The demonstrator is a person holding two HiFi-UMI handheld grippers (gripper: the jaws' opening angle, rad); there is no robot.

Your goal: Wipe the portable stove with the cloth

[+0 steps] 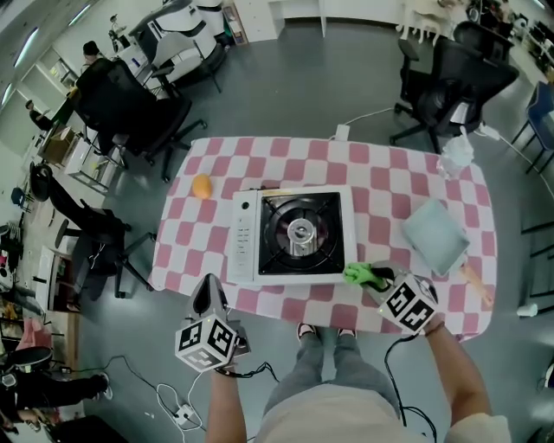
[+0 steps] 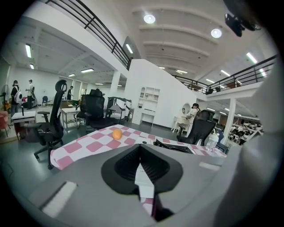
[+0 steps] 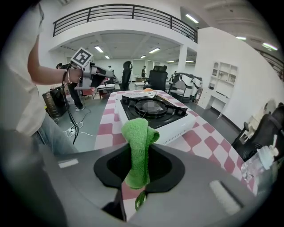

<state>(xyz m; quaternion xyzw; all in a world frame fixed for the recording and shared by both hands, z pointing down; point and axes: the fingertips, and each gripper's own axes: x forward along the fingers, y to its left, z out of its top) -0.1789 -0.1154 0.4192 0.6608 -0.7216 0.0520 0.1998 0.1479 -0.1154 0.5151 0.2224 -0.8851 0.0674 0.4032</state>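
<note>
One fuzzy green cloth (image 1: 359, 274), bunched in right gripper (image 1: 378, 280), near boxy stove (image 1: 293, 234).

Big open office-lab hall, swivel chairs (image 1: 130, 112), desks (image 2: 22, 116), mezzanine railing (image 3: 124, 8), ceiling lights (image 2: 149, 18), white shelves (image 2: 148, 95), grey floor (image 1: 346, 52), people (image 2: 16, 94) far off.

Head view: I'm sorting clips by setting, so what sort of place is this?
Probably a large open-plan office or lab hall, not a kitchen: office chairs stand round the checked table on a grey floor, and the left gripper view shows a mezzanine railing.
</note>
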